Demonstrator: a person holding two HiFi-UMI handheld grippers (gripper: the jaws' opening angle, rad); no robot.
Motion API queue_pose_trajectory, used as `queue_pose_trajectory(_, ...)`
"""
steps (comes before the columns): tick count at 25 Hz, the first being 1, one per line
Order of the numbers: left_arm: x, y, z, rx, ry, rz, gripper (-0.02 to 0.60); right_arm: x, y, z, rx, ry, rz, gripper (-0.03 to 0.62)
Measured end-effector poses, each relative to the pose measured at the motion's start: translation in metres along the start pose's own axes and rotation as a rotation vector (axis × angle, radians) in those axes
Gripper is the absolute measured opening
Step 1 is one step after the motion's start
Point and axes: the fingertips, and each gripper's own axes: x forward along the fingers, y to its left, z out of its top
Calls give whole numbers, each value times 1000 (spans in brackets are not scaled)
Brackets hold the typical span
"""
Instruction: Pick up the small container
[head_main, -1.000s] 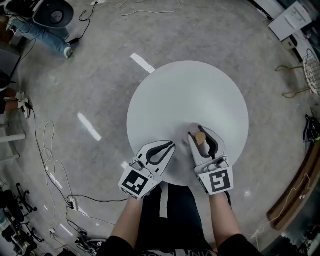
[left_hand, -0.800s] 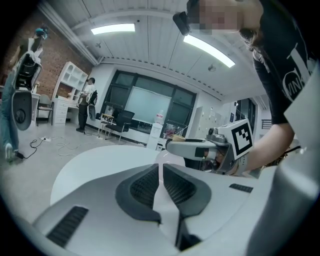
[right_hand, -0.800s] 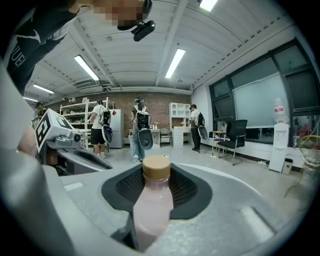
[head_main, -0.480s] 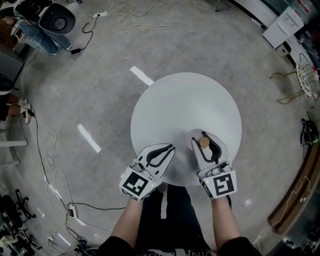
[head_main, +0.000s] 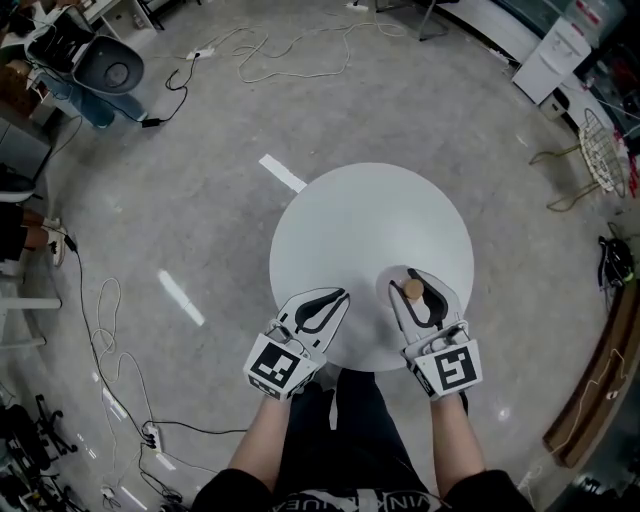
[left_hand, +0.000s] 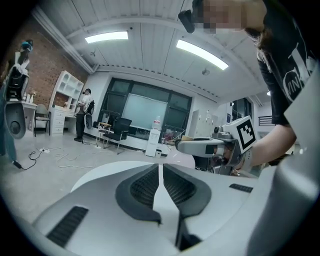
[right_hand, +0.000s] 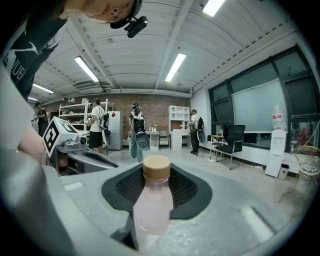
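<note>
The right gripper (head_main: 413, 281) is pinching a small bottle (right_hand: 152, 200) between its dark ribbed pads. One pad presses on each side of the pale pink, translucent body, and the tan cap (right_hand: 156, 167) stands upright just above them. In the head view the bottle sits at the lower right part of the round white table (head_main: 370, 220), close to the near rim. From that steep angle it is hard to say whether its base rests on the tabletop or hangs just above it.

The left gripper (left_hand: 161, 169) is empty, its jaws pressed together so that only a thin pale seam shows between the pads. It lies over the lower left edge of the table, pointing up and to the right, well apart from the bottle. Each gripper carries its marker cube (head_main: 455, 368) at the rear, nearest the person's forearms at the bottom centre of the frame.

Around the table is grey concrete floor — white cables (head_main: 290, 45) loop across the upper middle of the head view, and a strip of white tape (head_main: 282, 173) lies just beyond the table's upper left rim. In the right gripper view a black office chair (right_hand: 230, 141) stands at centre right, with several people standing at centre left.
</note>
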Motion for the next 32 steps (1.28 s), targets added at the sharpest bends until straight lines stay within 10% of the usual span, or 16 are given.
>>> queue_pose_trajectory(32, -16, -37, 86, 65, -97, -12, 28, -55, -7, 73, -5, -35, -43, 135)
